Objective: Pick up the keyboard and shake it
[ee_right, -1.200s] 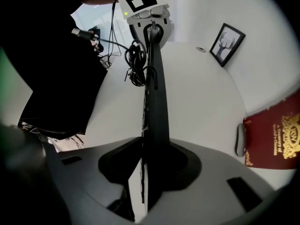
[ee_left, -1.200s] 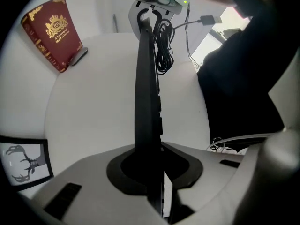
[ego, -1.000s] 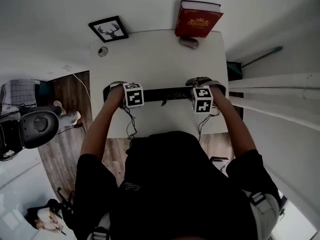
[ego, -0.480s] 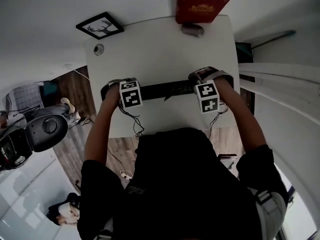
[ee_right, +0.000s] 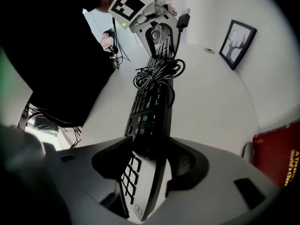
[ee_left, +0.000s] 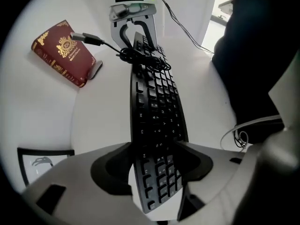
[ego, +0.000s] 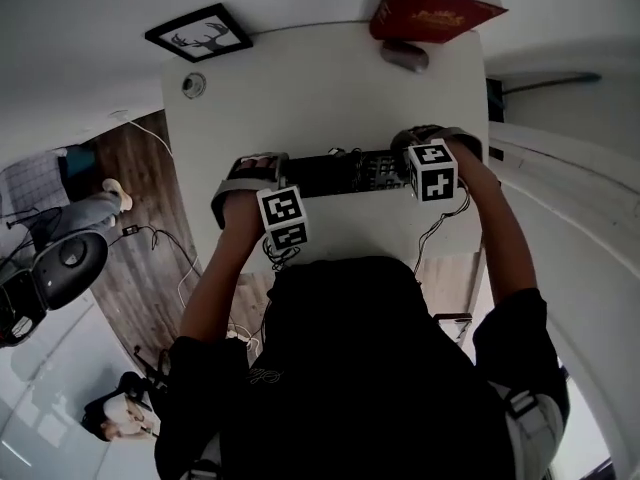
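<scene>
The black keyboard [ego: 345,173] stretches between my two grippers over the white table [ego: 300,98], with its cable coiled [ee_left: 140,57] on top. My left gripper [ego: 250,173] sits at the keyboard's left end. Its jaws are opening wide, and that end [ee_left: 157,111] lies tilted and loose between them. My right gripper [ego: 430,140] is at the right end. Its jaws are easing open, but the pads still press on the keyboard's edge [ee_right: 150,107].
A red book [ego: 435,8] stands at the table's far edge with a small grey object [ego: 405,56] in front of it. A framed deer picture [ego: 198,33] and a small round object [ego: 193,85] lie at the far left. A chair [ego: 50,273] stands on the floor to the left.
My left gripper has drawn back toward the person and its jaws have spread apart off the keyboard's left end. The right gripper stays at the right end.
</scene>
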`<state>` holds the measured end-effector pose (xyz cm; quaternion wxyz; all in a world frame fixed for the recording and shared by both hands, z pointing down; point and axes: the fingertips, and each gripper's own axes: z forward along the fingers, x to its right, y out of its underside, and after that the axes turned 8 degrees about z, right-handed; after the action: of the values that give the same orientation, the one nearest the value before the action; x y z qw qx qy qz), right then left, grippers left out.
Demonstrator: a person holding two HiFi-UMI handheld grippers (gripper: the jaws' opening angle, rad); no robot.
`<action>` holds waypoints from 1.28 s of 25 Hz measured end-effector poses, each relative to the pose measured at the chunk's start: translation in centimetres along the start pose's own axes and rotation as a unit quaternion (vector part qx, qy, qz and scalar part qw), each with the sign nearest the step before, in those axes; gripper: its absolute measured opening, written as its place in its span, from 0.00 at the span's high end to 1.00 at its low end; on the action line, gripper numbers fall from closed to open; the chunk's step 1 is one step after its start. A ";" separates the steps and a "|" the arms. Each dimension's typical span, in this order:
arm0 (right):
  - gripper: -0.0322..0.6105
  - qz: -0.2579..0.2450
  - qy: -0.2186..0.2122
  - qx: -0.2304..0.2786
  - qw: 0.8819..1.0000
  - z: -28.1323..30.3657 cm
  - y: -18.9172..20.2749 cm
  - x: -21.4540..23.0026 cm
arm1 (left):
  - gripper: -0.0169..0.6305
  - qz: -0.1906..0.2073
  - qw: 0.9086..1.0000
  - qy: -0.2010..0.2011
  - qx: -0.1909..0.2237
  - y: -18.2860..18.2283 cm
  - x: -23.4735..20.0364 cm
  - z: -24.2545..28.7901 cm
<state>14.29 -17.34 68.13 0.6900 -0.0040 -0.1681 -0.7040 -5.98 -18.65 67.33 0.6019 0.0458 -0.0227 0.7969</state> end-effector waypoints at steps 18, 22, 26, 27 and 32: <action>0.53 0.012 0.067 -0.067 0.995 3.1 0.0 2.2 | 0.56 -0.051 0.986 0.157 -0.019 1.5 -0.6 4.1; 0.53 0.013 0.142 -0.066 0.988 3.1 0.2 2.1 | 0.56 -0.056 0.991 0.114 -0.032 1.5 -0.5 3.6; 0.70 0.003 0.203 -0.077 0.976 3.5 0.7 0.5 | 0.64 -0.033 0.996 0.031 -0.071 1.0 0.2 2.9; 0.81 -0.009 0.224 -0.083 0.971 3.7 0.9 0.1 | 0.70 -0.025 0.996 0.012 -0.082 0.8 0.5 2.9; 0.90 -0.039 0.365 -0.085 0.926 4.0 1.2 -0.1 | 0.94 -0.004 0.987 -0.090 -0.132 0.7 2.2 3.4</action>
<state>14.54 -16.30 72.18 0.6725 0.2011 0.1561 -0.6949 -7.06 -17.01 70.99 0.6013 0.0377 -0.1822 0.7770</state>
